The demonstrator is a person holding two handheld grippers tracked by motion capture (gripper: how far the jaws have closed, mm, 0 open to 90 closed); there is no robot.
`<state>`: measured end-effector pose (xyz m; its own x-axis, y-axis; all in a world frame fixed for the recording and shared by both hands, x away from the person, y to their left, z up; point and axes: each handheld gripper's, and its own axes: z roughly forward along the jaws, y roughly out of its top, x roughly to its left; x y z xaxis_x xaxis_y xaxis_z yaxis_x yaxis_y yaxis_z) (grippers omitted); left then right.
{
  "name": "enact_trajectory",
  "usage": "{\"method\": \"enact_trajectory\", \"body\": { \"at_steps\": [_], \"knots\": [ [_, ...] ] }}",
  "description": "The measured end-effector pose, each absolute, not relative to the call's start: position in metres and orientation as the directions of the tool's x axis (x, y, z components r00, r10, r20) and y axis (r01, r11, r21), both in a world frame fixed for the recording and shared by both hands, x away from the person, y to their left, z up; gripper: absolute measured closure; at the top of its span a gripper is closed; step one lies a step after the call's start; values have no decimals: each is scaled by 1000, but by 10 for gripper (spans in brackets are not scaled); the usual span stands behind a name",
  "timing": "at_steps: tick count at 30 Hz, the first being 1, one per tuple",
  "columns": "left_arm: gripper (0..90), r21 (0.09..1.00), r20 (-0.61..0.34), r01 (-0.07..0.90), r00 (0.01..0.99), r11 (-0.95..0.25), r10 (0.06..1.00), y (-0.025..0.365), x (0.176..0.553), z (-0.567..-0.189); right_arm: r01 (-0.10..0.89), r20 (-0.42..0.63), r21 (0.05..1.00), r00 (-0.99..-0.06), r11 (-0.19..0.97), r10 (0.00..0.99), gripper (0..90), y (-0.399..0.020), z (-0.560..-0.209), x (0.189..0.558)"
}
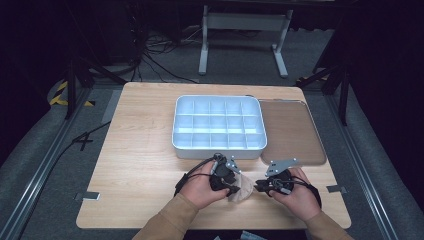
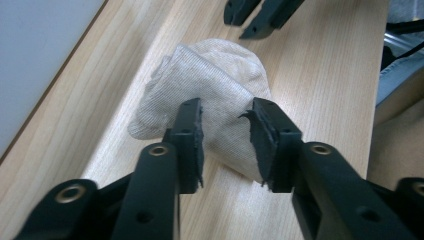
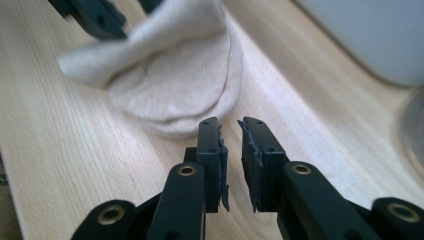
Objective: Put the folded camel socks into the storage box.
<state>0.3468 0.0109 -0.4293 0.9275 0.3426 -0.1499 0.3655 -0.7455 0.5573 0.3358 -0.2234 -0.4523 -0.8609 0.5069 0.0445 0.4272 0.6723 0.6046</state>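
While we work at the table (image 1: 135,150), a beige sock (image 2: 210,100) lies bundled.
Our left gripper (image 2: 225,132) straddles it, jaws loosened; our right gripper (image 3: 231,145) stands narrowly apart, empty.

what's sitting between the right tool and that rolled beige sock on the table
Nothing visible. In the right gripper view, bare wood lies between the right tool and the beige sock, its jaws slightly apart and empty. The left tool already straddles the sock's far side, jaws parted.
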Motion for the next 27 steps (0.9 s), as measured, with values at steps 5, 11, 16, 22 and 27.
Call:
{"method": "enact_trajectory", "body": {
  "at_steps": [5,11,16,22,27],
  "knots": [
    [639,577,-185,395,916,-715,357,29,353,-428,420,32,608,-861,674,507,800,-222,-453,336],
    [681,531,-218,431,901,-729,374,41,357,-432,415,28,604,-865,681,502,811,-220,-454,335],
    [726,507,-234,458,889,-730,395,48,358,-433,400,13,619,-865,675,501,827,-218,-449,334],
    [768,453,-190,439,898,-776,397,40,357,-439,369,12,675,-871,639,490,861,-216,-440,332],
    [774,432,-180,420,907,-798,380,33,355,-442,318,28,706,-905,633,424,875,-196,-446,329]
  ]
}}
